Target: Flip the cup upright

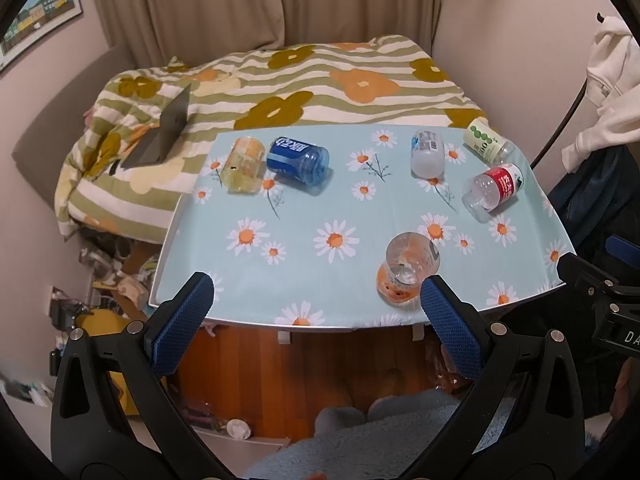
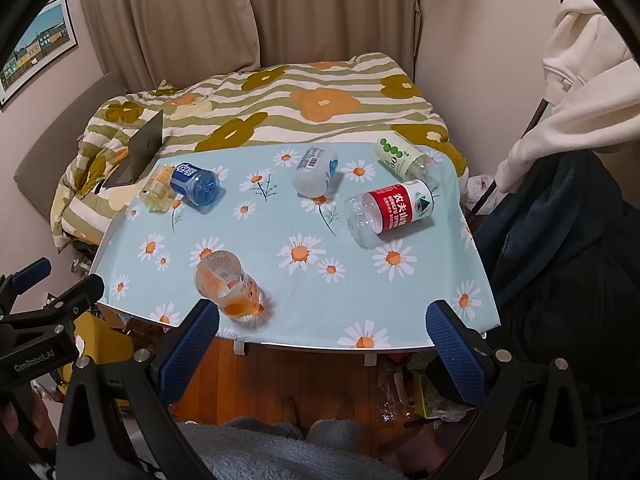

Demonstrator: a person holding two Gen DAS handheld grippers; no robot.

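Both grippers hang short of the near edge of the table (image 1: 192, 240), which is covered in a pale blue daisy-print cloth, and neither touches anything. The left gripper (image 1: 316, 304) has its blue-padded fingers spread wide and empty, and the right gripper (image 2: 322, 320) is likewise released and empty. 6 cut-bottle cups are on the cloth. The orange cup (image 2: 228, 284) near the front edge appears to stand already, its open mouth facing up, just ahead of the right gripper's left finger. The other 5 lie on their sides: a yellow cup (image 2: 157, 188) touching a blue cup (image 2: 195, 183) at the far left, a frosted white cup (image 2: 316, 172) at the far middle, a green-dotted cup (image 2: 402, 156) at the far right corner, and a red-labelled cup (image 2: 390, 210) nearer on the right. The step in hand looks like the approach, with a fallen cup yet to be chosen. The red-labelled cup seems the natural target for the right gripper, being the nearest on its side. The next move would call for reaching forward over the cloth, lining the fingers across the cup's round body, closing gently because the thin plastic will likely flex, then rotating the wrist to set it base down.
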